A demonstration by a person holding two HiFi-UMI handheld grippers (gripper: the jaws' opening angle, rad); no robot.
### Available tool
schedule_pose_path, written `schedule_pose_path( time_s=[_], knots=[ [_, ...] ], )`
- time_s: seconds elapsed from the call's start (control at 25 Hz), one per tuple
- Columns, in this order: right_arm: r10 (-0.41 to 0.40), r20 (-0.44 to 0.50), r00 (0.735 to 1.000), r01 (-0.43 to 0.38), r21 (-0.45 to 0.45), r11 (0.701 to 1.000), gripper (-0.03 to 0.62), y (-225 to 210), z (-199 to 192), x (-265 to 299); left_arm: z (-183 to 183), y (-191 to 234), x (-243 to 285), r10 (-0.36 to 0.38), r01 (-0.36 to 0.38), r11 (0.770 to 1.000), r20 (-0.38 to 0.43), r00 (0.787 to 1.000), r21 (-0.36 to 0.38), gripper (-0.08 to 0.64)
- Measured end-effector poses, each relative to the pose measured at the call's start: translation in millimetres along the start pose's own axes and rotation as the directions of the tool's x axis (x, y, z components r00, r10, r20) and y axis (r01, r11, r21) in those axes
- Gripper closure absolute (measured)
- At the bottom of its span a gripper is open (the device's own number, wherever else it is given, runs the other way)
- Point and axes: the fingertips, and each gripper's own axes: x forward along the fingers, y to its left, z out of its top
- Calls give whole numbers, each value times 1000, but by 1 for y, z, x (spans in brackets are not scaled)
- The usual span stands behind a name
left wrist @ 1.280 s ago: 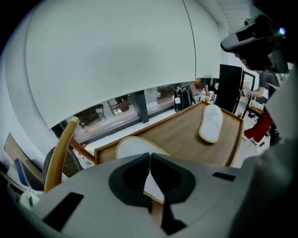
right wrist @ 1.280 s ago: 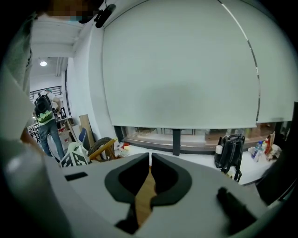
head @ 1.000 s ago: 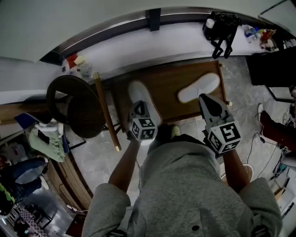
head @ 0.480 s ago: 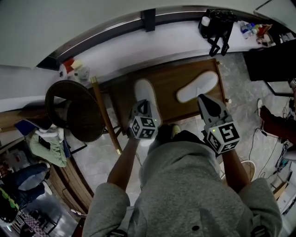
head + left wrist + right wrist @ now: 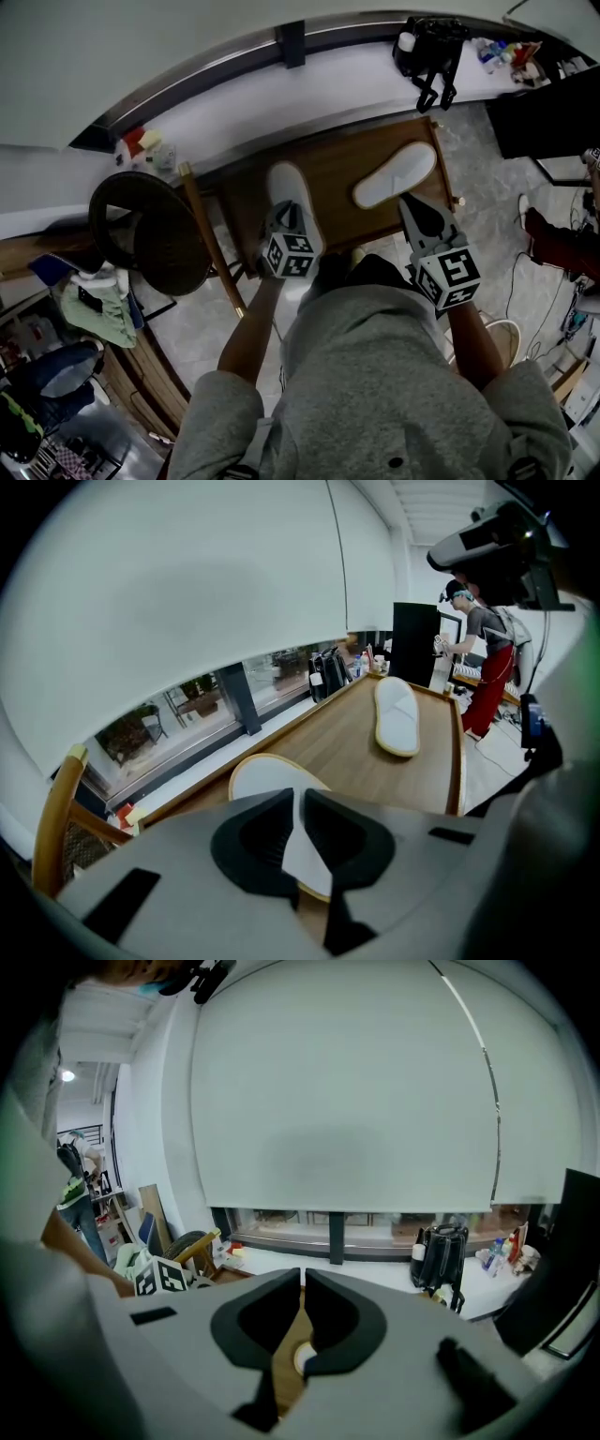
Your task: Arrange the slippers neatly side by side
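**Pinching the near slipper on the bench while the right tool waits shut**

Left tool first: its jaws are pressed together on the near slipper. A wedge of white fabric with a yellow rim shows in the narrow gap behind the tips. The tool angles steeply down over the slipper's nearer half, and the rounded far end pokes out beyond the tips. That slipper lies on the left part of the wooden bench, running roughly lengthwise away from the person.

Over to the right tool: jaws closed tip to tip, nothing clamped between them. Through the opening behind the tips you catch brown bench top and a small round patch of white slipper edge. From the head view, this tool's nose sits just beside the near end of the far slipper; whether it touches, I cannot tell.

The far slipper lies on the right part of the bench, slanted, well apart from the near one and not parallel to it.

Beyond the bench, a dark round-seated chair stands to the left. A black bag sits on the pale window ledge behind.
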Motion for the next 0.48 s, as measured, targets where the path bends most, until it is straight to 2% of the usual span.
schedule_pose_path(
  time_s=[0.12, 0.2, 0.28, 0.48],
  knots=[
    [-37, -25, 999, 38, 5, 999, 561, -9, -11, 1, -1, -1, -2, -4, 4, 999, 3, 1000, -47, 514],
    [-80, -56, 995, 80, 12, 997, 560, -20, -22, 3, -2, -2, -3, -15, 15, 996, 0, 1000, -87, 426],
    [-111, -86, 990, 114, 33, 993, 560, -30, -34, 4, -3, -1, -5, -20, 20, 991, -1, 1000, -132, 383],
    [-138, -131, 982, 155, 128, 980, 558, -50, -55, 8, -3, 3, -12, -16, 16, 975, 2, 1000, -220, 352]
  ],
)
